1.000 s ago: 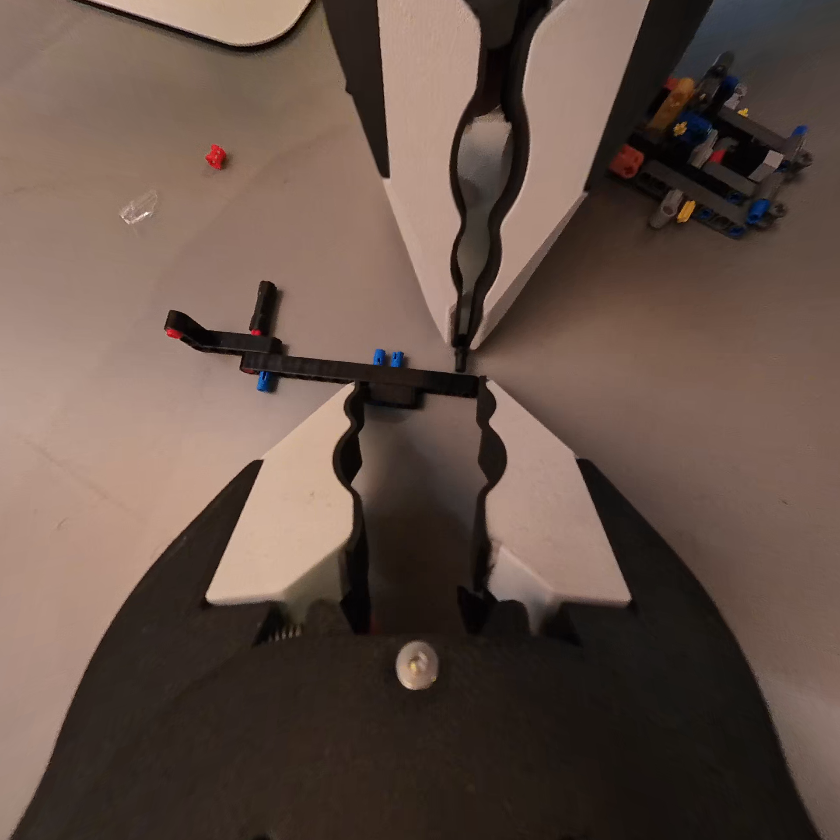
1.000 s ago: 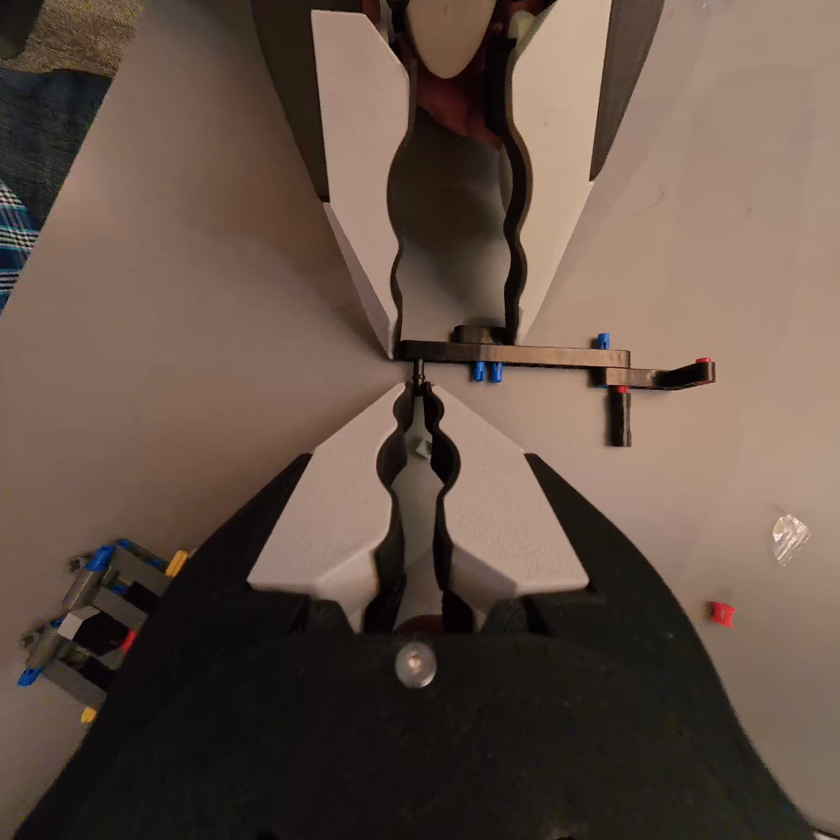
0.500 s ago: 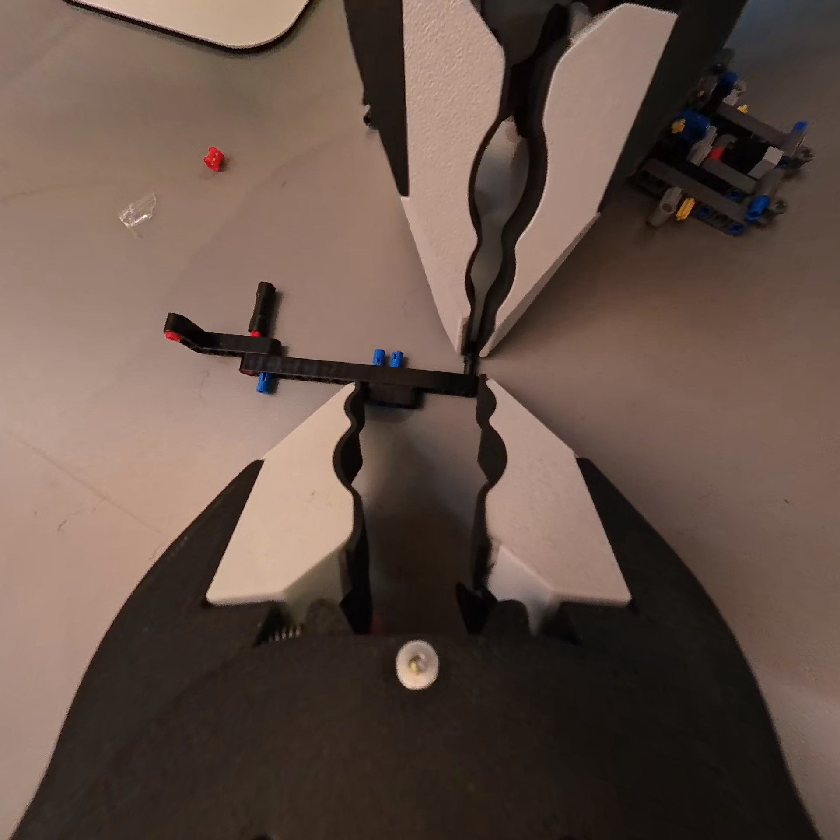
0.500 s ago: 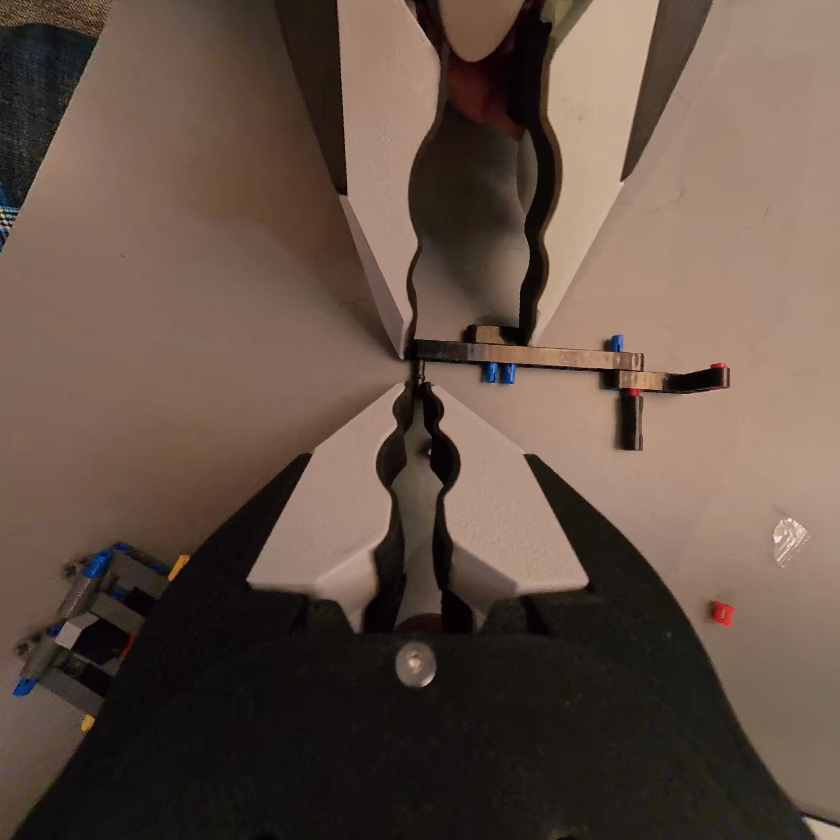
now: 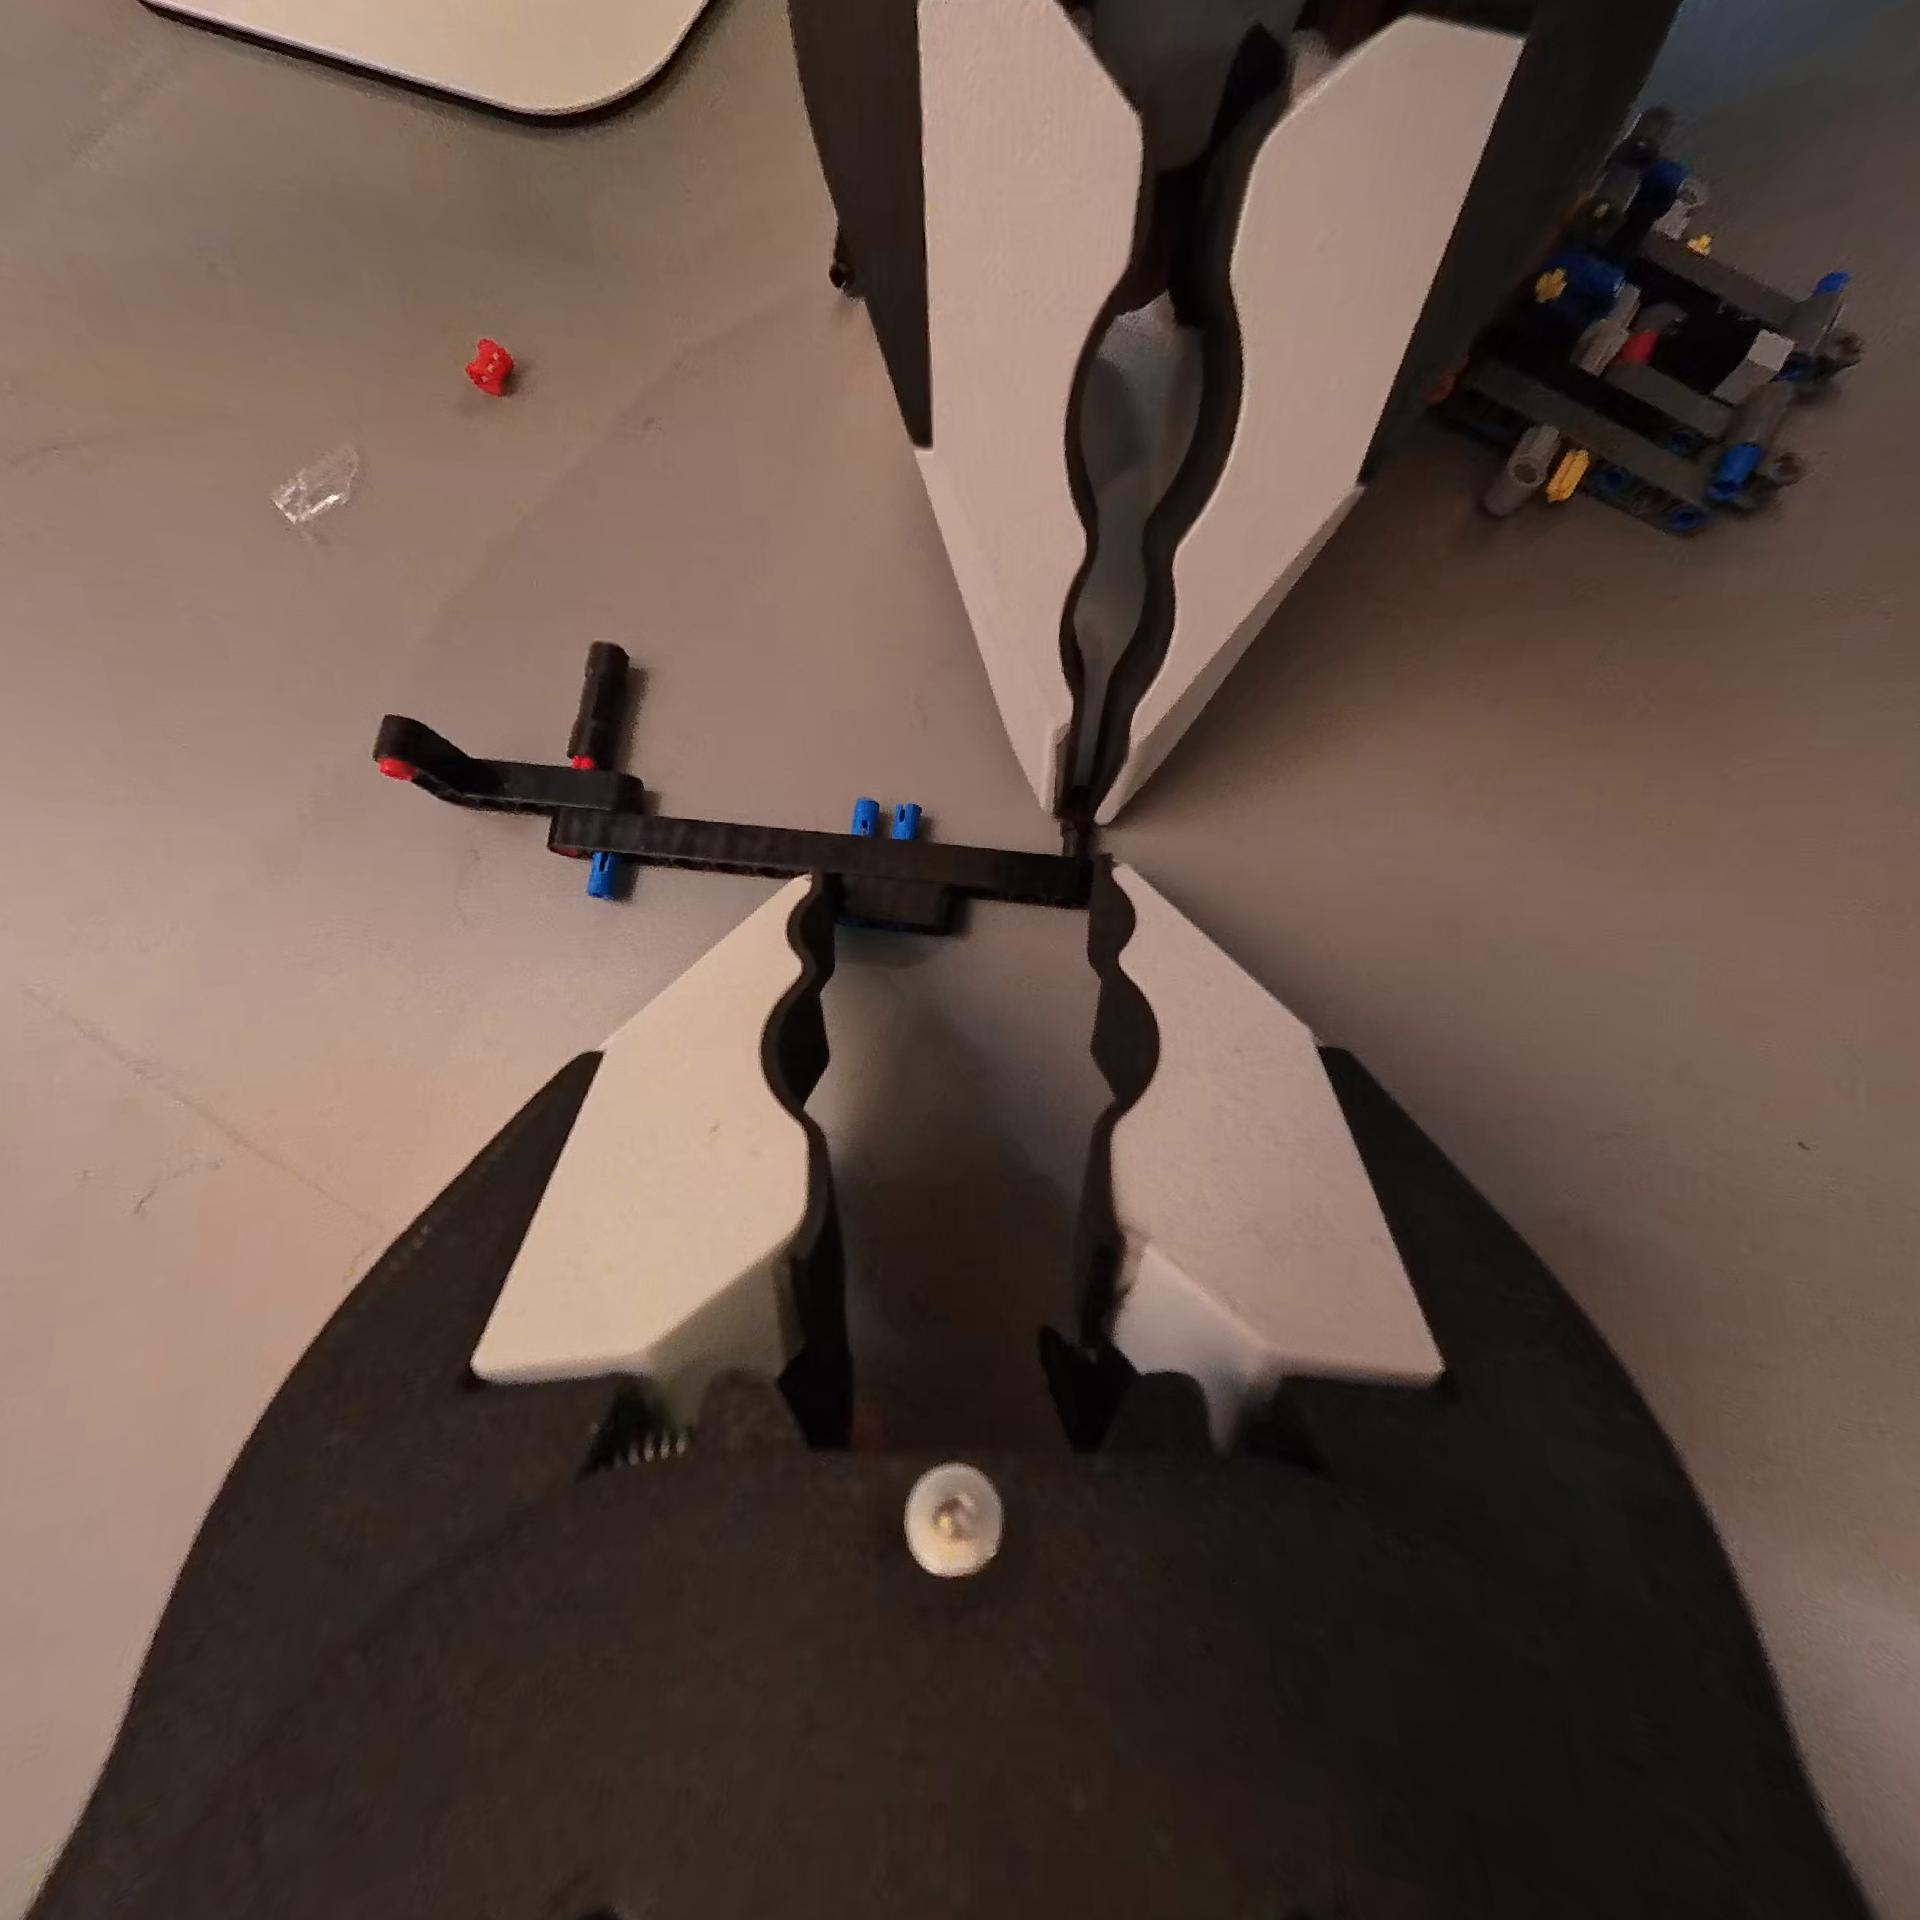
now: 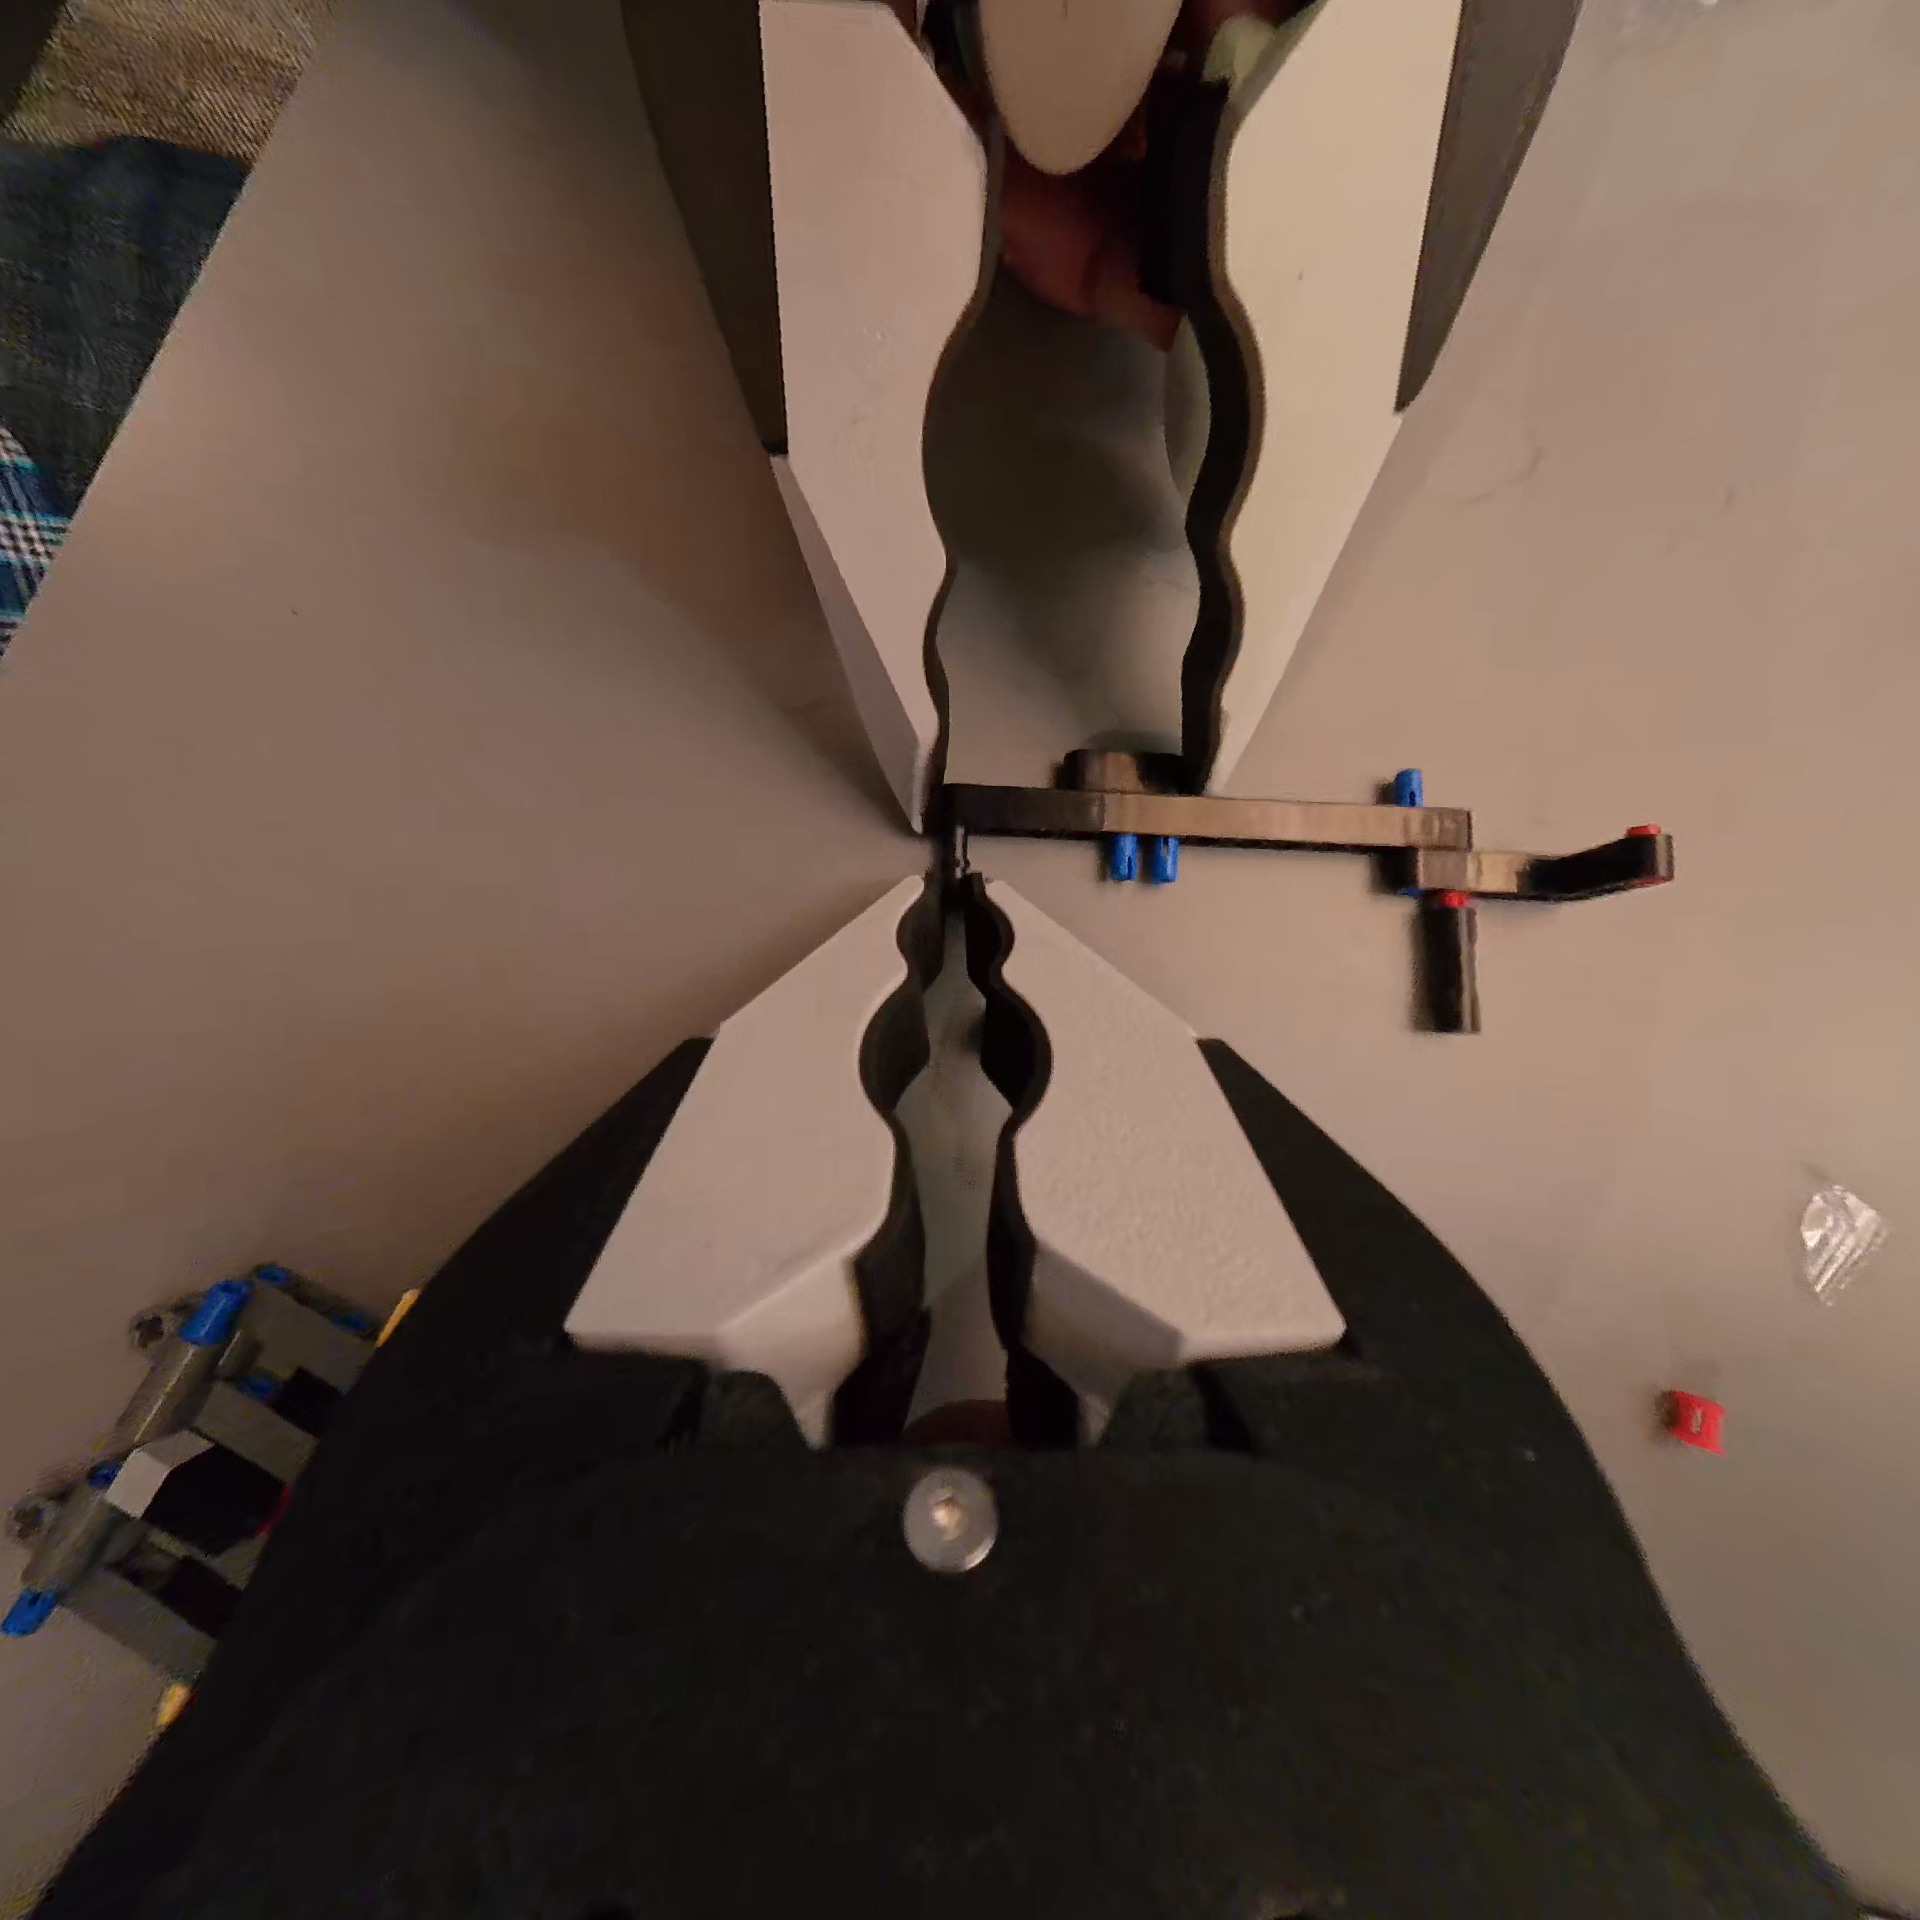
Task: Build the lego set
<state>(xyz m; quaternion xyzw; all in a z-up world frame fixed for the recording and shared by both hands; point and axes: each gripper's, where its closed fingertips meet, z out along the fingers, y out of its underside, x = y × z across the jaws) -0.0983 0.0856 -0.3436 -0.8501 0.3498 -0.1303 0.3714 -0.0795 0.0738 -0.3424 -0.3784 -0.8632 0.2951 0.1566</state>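
Not much had shifted over the last second: the right gripper (image 5: 1081, 816) had swung a little toward 1 o'clock in the left wrist view and pushed its tip closer to the end of the black beam (image 5: 831, 847), while the beam itself sat where it was.

The right gripper's fingers were pressed nearly together on a tiny black pin (image 6: 954, 852), with the pin's tip touching the beam's end, or so it looked; the join was too small to be sure it had gone into a hole. The left gripper (image 5: 951, 894) was spread wide but bracing the beam, one finger at its end and the other at a short black block under it, so it was holding it across that span.

The beam stretched from the grippers toward 9 o'clock in the left wrist view, with blue pegs (image 5: 883, 819) sticking out, and a bent black arm (image 5: 447, 753) with red pins at the far end.

My guess was that this stuff was light, stiff plastic, kinda slick, and the pin was easy to flick away. I'd grip the beam on its flat sides, close to the hole.

Further out sat the half-built grey frame (image 5: 1652, 374) at 2 o'clock, then a loose red piece (image 5: 489, 367) and a clear piece (image 5: 317, 488) at 10 o'clock on the grey table (image 5: 1558, 935).
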